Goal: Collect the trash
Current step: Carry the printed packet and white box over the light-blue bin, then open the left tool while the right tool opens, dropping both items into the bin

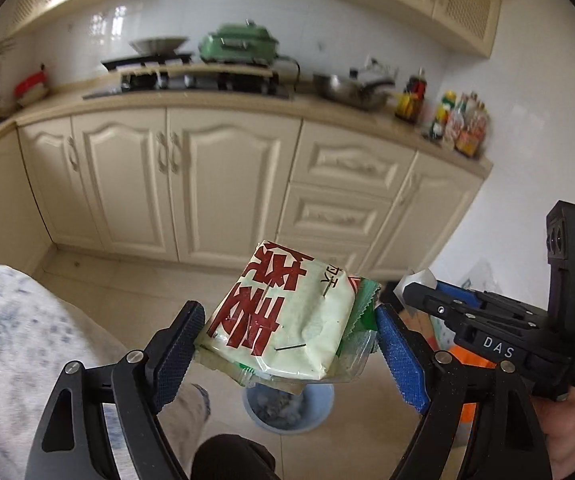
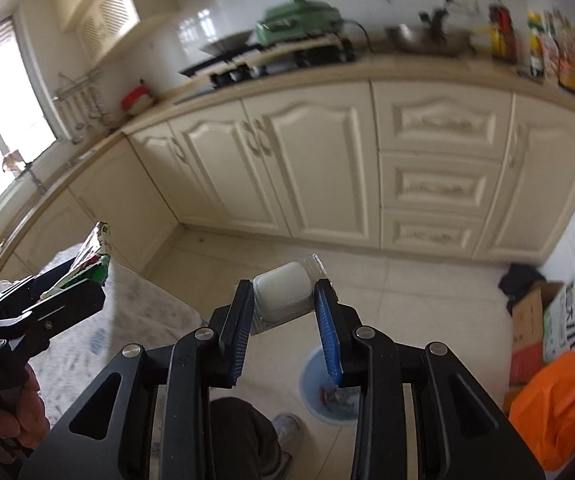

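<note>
My left gripper (image 1: 287, 314) is shut on a pale green packet (image 1: 283, 292) with red characters; torn green and clear wrappers are bunched beneath it. The packet hangs above a blue bin (image 1: 287, 408) on the floor, which holds some scraps. My right gripper (image 2: 283, 286) is shut on a small clear plastic tub (image 2: 283, 294) with white contents. It is held over the floor just left of the blue bin (image 2: 327, 394). The right gripper (image 1: 413, 286) also shows at the right of the left wrist view. In the right wrist view, the left gripper (image 2: 95, 276) is at the far left.
Cream cabinets (image 1: 223, 184) run along the back under a counter with a stove, a green appliance (image 1: 239, 44), pans and bottles. A cardboard box (image 2: 547, 320) and an orange bag (image 2: 559, 404) sit at the right. A patterned cloth surface (image 1: 15, 340) lies at the left. The person's leg and shoe (image 2: 287, 432) are below.
</note>
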`<state>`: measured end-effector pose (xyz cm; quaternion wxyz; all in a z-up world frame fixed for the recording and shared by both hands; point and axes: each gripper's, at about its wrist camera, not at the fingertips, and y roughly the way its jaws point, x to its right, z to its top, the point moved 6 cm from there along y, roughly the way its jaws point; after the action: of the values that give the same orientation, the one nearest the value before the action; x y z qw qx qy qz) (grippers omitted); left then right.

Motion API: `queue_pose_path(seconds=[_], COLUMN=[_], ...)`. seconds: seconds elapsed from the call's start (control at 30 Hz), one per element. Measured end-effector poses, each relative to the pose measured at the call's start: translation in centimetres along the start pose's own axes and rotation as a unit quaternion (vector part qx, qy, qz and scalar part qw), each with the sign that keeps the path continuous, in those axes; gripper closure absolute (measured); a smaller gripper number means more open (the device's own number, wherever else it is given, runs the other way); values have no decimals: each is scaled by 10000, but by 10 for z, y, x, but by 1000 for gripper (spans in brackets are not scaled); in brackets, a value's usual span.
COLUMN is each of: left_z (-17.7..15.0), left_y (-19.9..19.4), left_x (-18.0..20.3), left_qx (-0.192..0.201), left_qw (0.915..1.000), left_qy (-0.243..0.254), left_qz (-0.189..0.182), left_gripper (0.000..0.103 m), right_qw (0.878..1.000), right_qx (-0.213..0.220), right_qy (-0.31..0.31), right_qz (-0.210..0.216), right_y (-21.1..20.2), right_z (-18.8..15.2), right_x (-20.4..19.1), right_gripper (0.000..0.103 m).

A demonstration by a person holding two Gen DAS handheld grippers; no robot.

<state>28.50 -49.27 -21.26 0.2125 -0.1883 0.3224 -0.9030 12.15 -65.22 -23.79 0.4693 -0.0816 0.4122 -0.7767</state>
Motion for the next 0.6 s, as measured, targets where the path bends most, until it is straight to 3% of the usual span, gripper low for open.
queue_pose_path(seconds=[0.3,0.47,0.6], left_z=[-3,33,64], left_y=[102,181,268], left_x=[19,19,33], left_qx=[-1129,-1640,-2101], left_qw=[9936,9865,9775], left_qy=[33,48,145], left_qz=[-15,-33,138], left_gripper=[22,21,18], right_qw=[9960,9925,9904], right_qx=[-670,-908,-993], right_qy=[589,819,963], right_qz=[-90,-63,-48], right_y=[61,87,104], right_z=[-36,-46,-52], right_x=[58,78,88], right_gripper=[71,71,68])
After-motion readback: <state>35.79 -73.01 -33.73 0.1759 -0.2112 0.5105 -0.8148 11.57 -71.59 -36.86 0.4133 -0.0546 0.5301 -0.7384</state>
